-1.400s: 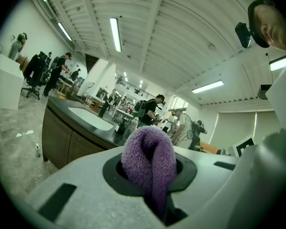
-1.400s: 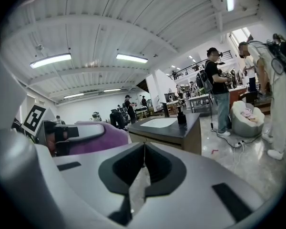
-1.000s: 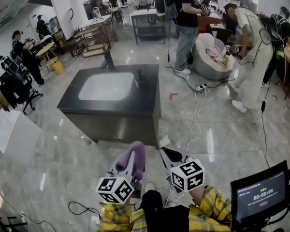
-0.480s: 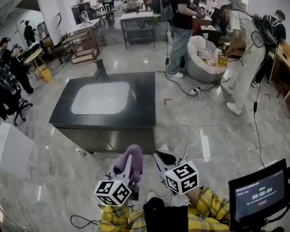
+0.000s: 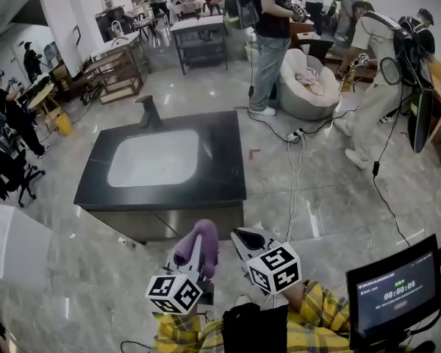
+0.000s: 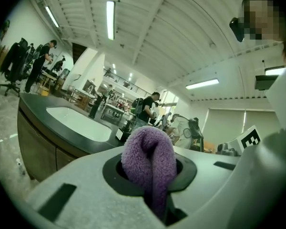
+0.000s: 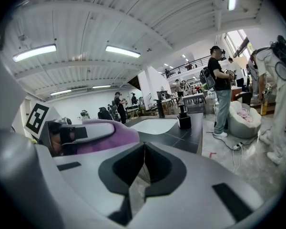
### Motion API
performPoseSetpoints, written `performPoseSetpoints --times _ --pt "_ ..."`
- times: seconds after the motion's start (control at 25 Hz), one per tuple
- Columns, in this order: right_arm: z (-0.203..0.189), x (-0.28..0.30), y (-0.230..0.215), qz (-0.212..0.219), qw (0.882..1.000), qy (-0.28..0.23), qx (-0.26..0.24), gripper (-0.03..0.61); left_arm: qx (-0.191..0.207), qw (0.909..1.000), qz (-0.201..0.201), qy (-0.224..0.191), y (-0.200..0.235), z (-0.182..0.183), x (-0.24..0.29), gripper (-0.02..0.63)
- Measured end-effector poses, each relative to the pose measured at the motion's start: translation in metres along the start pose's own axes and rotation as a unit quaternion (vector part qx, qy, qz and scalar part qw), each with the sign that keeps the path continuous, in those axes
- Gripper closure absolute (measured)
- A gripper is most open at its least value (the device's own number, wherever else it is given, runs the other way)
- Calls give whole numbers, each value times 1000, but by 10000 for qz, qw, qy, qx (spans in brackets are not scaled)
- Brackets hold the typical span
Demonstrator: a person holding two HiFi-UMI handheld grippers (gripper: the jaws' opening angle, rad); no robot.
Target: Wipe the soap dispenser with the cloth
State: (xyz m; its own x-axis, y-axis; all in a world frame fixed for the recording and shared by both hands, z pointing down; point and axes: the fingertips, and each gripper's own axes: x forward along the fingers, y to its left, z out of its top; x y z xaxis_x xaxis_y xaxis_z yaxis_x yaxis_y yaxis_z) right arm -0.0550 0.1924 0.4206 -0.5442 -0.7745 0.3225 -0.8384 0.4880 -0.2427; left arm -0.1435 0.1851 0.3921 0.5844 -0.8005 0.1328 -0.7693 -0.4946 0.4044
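I'm gripping the fluffy purple cloth point(image 6: 148, 151) with the left gripper point(image 6: 155, 187). Right gripper point(image 7: 142, 165) is sitting closed, empty.

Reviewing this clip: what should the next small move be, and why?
Probably step closer to the counter: the left hand-held gripper already clamps the purple cloth, but the soap dispenser stands well out of reach.

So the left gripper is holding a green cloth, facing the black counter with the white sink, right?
Not green: the cloth is purple, as the left gripper view shows. The left gripper does hold it, facing the black counter with the white sink.
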Motion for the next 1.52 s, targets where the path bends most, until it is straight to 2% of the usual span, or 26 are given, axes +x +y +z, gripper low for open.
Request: performPoseSetpoints --times 0.16,0.28,0.56,0.8,1.0,1.24,1.52 --pt "3 17 12 -43 10000 18 -58 572 50 9999 -148 49 15 9 0 571" --pt "0 22 3 -178 9998 -2 -99 572 126 9996 -228 79 22 3 8 571" --pt "23 41 -17 -314 9995 -91 -51 572 52 9998 -213 24 38 18 29 571" --pt "39 68 -36 -91 9998 -124 -133 572 86 9999 -42 -87 49 29 57 571" --pt "58 87 -64 24 9988 -7 -483 572 145 9999 -13 -22 49 39 101 571" --pt "73 101 -102 117 9991 -12 -411 572 169 9999 -16 31 42 40 146 571" --pt "84 114 -144 287 9989 10 -369 572 212 9994 265 -15 40 44 188 571"
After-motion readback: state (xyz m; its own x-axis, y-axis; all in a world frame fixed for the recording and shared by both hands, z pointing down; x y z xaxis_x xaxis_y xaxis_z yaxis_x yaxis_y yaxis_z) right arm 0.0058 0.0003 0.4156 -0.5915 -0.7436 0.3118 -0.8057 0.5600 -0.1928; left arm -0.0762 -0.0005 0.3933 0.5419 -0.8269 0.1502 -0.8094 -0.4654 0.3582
